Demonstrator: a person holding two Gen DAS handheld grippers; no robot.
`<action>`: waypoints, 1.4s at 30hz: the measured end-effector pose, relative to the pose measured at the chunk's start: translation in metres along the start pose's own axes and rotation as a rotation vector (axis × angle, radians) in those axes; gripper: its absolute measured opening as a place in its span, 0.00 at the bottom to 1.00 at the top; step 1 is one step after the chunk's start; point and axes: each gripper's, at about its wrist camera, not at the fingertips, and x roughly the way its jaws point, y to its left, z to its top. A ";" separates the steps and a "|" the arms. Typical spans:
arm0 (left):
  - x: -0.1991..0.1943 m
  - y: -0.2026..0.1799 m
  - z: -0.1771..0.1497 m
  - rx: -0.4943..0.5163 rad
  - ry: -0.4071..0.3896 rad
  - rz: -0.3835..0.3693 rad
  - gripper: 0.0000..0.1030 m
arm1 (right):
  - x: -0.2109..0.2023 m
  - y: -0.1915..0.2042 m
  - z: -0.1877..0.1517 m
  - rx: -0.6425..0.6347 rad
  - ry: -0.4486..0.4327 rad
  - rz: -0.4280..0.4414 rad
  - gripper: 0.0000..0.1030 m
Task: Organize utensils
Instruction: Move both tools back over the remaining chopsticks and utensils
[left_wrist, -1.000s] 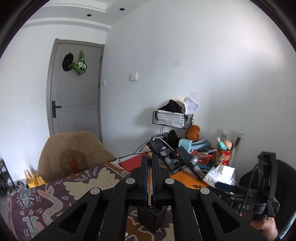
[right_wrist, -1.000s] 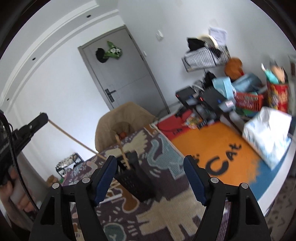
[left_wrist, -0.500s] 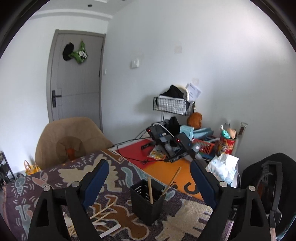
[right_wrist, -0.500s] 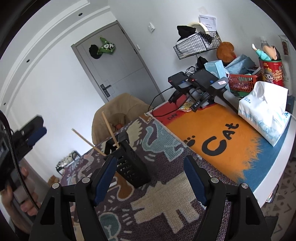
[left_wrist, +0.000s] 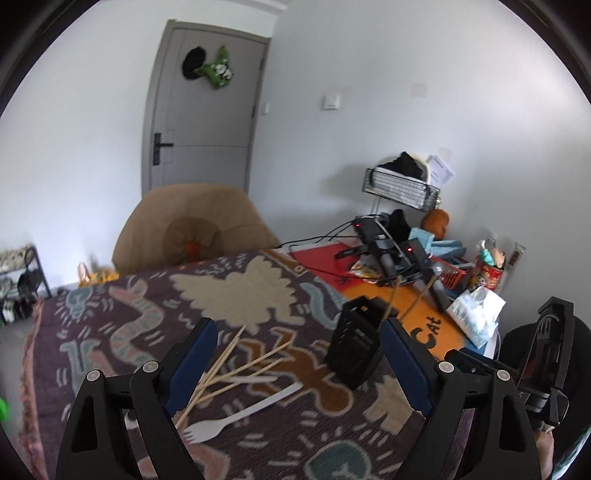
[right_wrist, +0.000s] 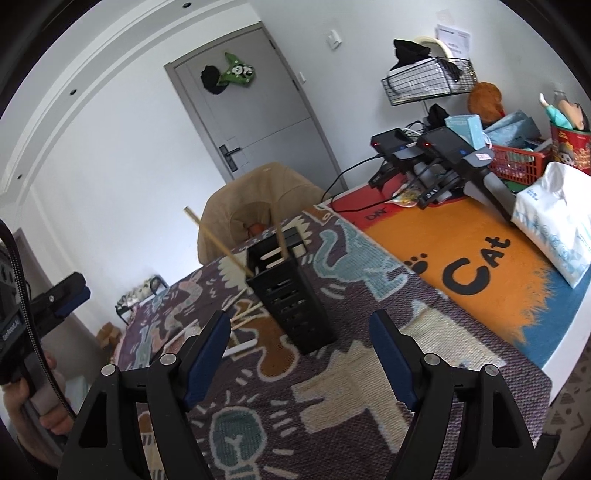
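A black slotted utensil holder (left_wrist: 356, 345) stands on the patterned tablecloth, with two wooden chopsticks (right_wrist: 218, 242) leaning out of it. It also shows in the right wrist view (right_wrist: 291, 299). Loose chopsticks (left_wrist: 236, 363) and a white plastic fork (left_wrist: 236, 417) lie flat on the cloth left of the holder. My left gripper (left_wrist: 297, 363) is open and empty above these loose utensils. My right gripper (right_wrist: 301, 356) is open and empty, just in front of the holder.
The patterned tablecloth (left_wrist: 147, 321) covers the table; an orange cat mat (right_wrist: 476, 269) lies to the right. A tissue pack (right_wrist: 554, 218), red basket (right_wrist: 521, 162), chargers (right_wrist: 439, 147) and a wire rack (right_wrist: 428, 81) crowd the far right. A tan chair (left_wrist: 192, 229) stands behind the table.
My left gripper let go of the chopstick, which now stands in the holder, then opened and swung left and down over the loose utensils. My right gripper stayed open near the holder.
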 end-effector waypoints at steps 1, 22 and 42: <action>-0.001 0.003 -0.002 -0.004 0.004 0.006 0.87 | 0.001 0.003 -0.001 -0.008 0.003 0.001 0.75; 0.033 0.113 -0.084 -0.259 0.238 0.091 0.32 | 0.031 0.054 -0.027 -0.140 0.104 0.073 0.75; 0.082 0.136 -0.109 -0.175 0.334 0.102 0.20 | 0.098 0.103 -0.048 -0.227 0.234 0.157 0.75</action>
